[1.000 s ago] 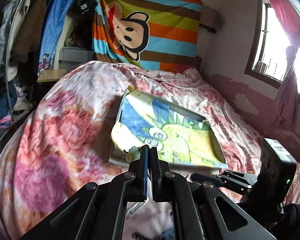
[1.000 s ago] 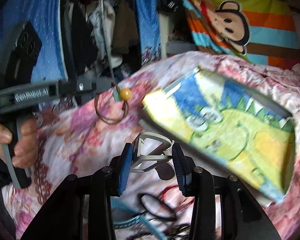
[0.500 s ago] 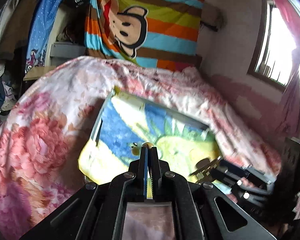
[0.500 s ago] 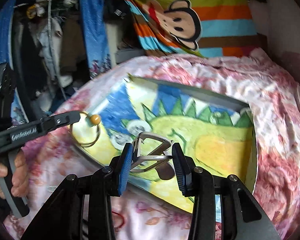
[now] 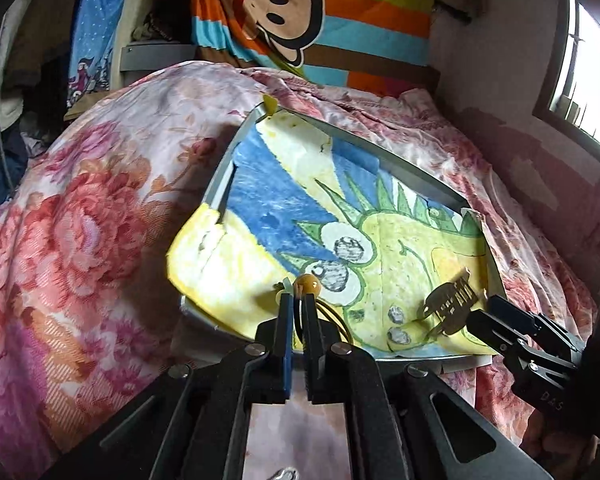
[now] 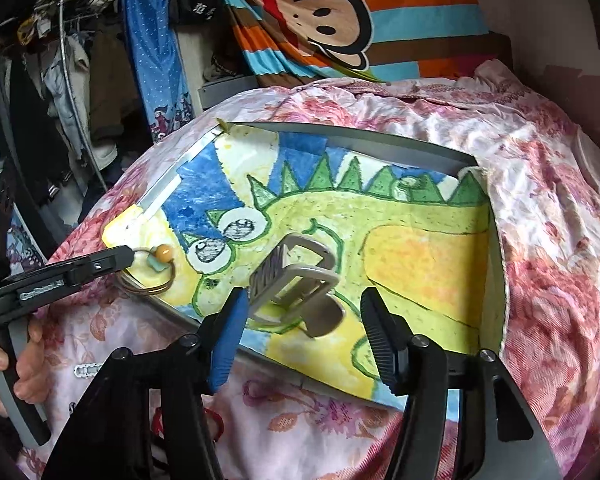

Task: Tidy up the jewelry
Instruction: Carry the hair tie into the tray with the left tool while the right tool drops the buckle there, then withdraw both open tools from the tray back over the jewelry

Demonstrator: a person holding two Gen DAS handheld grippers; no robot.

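Right gripper [image 6: 302,312] jaws now spread — hair clip [image 6: 296,284] loose between | over tray [image 6: 380,142]

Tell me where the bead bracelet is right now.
The bead bracelet hangs from the shut left gripper, over the near-left corner of the dinosaur-drawing tray; in the right wrist view it sits left of the hair clip.

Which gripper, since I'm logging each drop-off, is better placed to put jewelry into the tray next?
Left. The left gripper is shut on the beaded ring, held at the tray's near corner, so opening should drop it in. The right gripper is open wide, its hair clip apparently let go.
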